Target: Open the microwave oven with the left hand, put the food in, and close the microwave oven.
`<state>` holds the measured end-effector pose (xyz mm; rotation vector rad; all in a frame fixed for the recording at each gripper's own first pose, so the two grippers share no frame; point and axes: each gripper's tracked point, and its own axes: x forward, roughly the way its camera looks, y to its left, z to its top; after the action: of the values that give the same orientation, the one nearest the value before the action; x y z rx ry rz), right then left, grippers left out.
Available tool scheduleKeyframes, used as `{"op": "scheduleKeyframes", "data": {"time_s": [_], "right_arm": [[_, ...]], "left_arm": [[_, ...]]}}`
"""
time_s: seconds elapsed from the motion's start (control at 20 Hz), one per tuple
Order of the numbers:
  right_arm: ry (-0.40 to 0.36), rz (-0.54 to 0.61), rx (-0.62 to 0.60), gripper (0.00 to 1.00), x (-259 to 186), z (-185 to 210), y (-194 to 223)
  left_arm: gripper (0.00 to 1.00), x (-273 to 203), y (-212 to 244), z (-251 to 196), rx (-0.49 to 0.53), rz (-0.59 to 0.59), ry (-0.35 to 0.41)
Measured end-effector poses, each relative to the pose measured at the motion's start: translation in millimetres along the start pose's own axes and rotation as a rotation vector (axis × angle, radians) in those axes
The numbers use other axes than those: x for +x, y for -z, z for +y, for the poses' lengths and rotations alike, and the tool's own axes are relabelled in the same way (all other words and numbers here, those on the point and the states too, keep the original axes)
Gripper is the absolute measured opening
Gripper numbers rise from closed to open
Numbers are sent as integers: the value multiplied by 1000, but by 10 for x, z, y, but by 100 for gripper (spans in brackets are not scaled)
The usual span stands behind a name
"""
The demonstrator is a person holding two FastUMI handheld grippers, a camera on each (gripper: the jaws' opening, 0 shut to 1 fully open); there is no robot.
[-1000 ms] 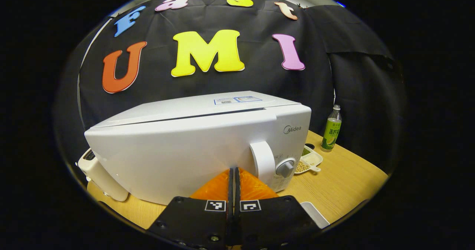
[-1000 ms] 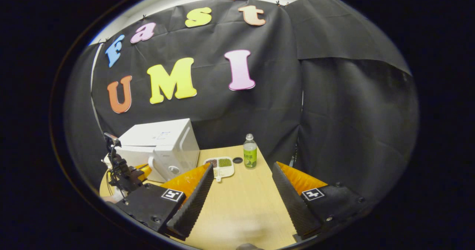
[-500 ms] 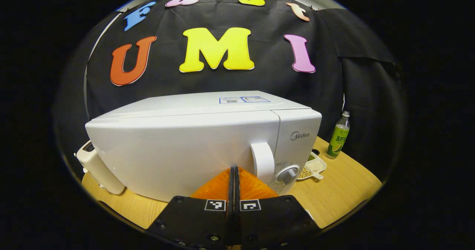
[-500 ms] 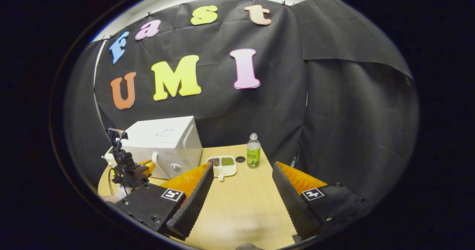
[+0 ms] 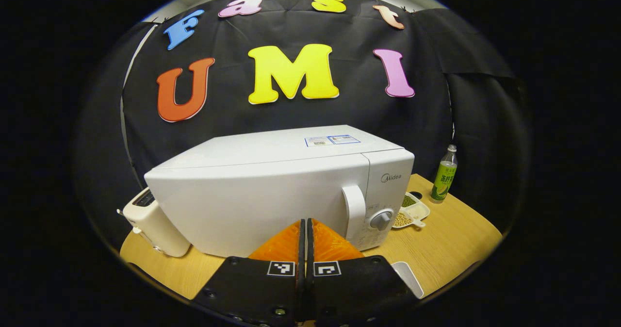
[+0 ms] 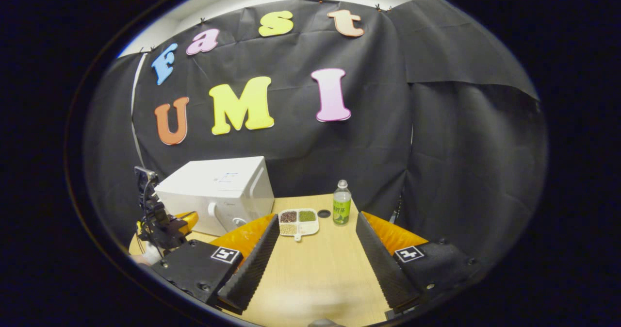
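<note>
I am holding the left tongs (image 5: pixel 305 230) pressed together with nothing between them, pointing at the lower front of the microwave oven (image 5: pixel 271 191), just short of its door (image 5: pixel 252 210). In the right gripper view I am seeing those same left tongs (image 6: pixel 187 219) hanging close in front of the oven (image 6: pixel 218 193), though I cannot tell from there whether they are touching it. The right tongs (image 6: pixel 318 249) are standing spread wide and carrying nothing, hovering over the bare near part of the tabletop (image 6: pixel 310 273).

Moving outward, the door is sitting flush with the body, so I am judging the oven closed. Its handle (image 5: pixel 354 210) is standing upright beside the control knob (image 5: pixel 382 219) at the oven's right end. Whether any food is lying inside I cannot tell, since the door is hiding the cavity.

Past the oven's right end, toward the far right of the tabletop, a divided dish of beans (image 6: pixel 298 221) is lying, with a green drink bottle (image 6: pixel 341 209) standing just beyond it and a small dark cap (image 6: pixel 324 213) between them. A white toaster (image 5: pixel 155 222) is standing at the left edge, beside the oven. A white tray corner (image 5: pixel 406 276) is peeking in at the near edge.

With the door closed and both tongs free, I am reading this either as the very end of the job or as a moment before opening; the pictures alone are not settling which.
</note>
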<state>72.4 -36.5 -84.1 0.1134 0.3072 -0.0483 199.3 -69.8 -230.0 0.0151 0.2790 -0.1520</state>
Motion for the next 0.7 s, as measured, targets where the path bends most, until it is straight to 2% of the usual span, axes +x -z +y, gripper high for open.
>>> {"op": "scheduleKeyframes", "data": {"time_s": [0.05,0.1,0.15,0.2,0.25,0.3,0.35,0.4,0.5,0.55,0.6,0.65,0.7], "right_arm": [[-14,-3,1,92,1,5,2],[-32,-4,1,100,3,17,-7],[-50,-6,-4,100,8,18,5],[-68,-7,-11,92,19,19,4],[-88,-7,-17,92,17,15,8],[-107,-8,-25,92,23,11,4],[-121,-12,-34,100,24,-18,-1],[-128,-16,-42,92,30,-42,-12],[-147,-19,-45,92,20,-36,-38],[-154,-24,-46,100,0,-26,-48],[-153,-28,-46,92,-27,-19,-63],[-151,-39,-43,92,-54,-6,-87],[-145,-48,-35,100,-97,2,-118]], "left_arm": [[0,-81,-18,-31,4,2,9],[0,-122,-19,-75,8,11,21],[33,-216,-17,-109,17,25,25],[65,-235,-23,-116,34,25,14],[97,-350,-65,-122,53,17,-7],[96,-428,-116,-149,70,5,-18],[96,-474,-165,-193,75,-9,-20],[96,-522,-201,-227,77,-18,-27],[96,-622,-259,-272,89,-31,-36],[96,-671,-298,-290,90,-34,-36],[96,-719,-334,-309,83,-40,-28],[97,-794,-362,-331,78,-47,-23],[97,-869,-409,-310,78,-55,-20]]}}
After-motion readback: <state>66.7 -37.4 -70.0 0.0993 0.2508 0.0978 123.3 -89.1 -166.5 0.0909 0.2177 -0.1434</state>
